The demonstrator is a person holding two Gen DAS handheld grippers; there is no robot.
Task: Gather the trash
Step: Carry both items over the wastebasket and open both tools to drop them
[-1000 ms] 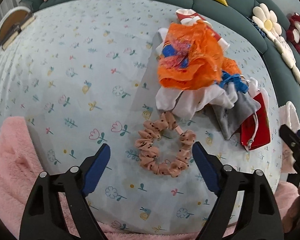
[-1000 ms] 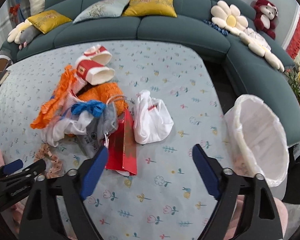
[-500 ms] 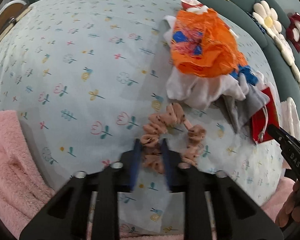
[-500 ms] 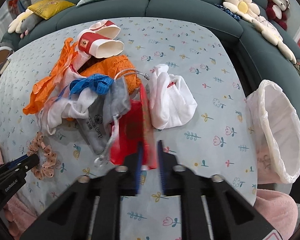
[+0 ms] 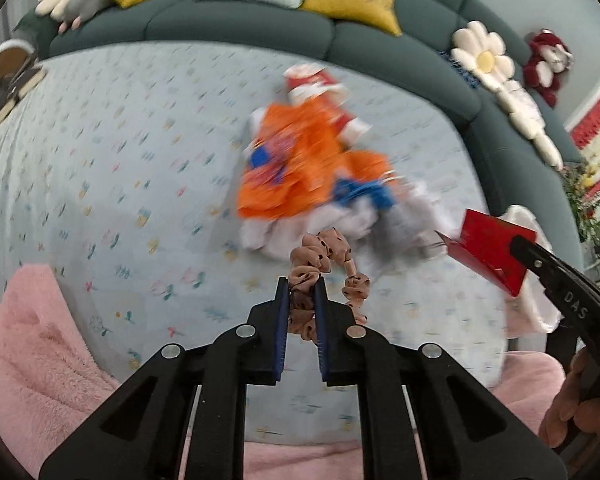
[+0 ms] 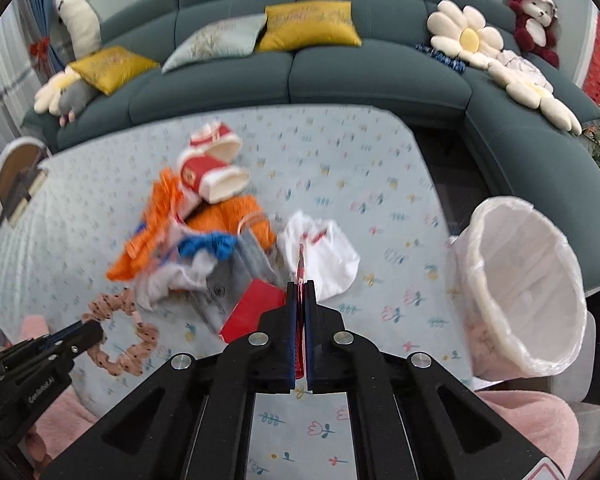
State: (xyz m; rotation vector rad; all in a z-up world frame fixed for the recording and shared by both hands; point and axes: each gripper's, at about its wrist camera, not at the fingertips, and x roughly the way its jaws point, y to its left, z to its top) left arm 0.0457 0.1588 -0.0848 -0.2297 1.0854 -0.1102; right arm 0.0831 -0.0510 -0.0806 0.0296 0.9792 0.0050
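Flower-print cloth covers the tabletop (image 6: 380, 152) under us. Our left gripper (image 5: 302, 294) pinches one fold of the pink scrunchie (image 5: 328, 256), the rest dangling, so it could slip free. Our right gripper (image 6: 300, 292) clamps the red paper bag (image 6: 252, 310) by a thin edge that could tear. Farther right, the lined bin (image 6: 528, 288) leans open; a careless drop could miss it.

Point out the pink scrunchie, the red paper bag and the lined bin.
pink scrunchie (image 5: 324, 254), left wrist view, upper ruffled loop.
red paper bag (image 5: 490, 246), left wrist view, flat red side.
lined bin (image 6: 528, 280), right wrist view, inner plastic liner.
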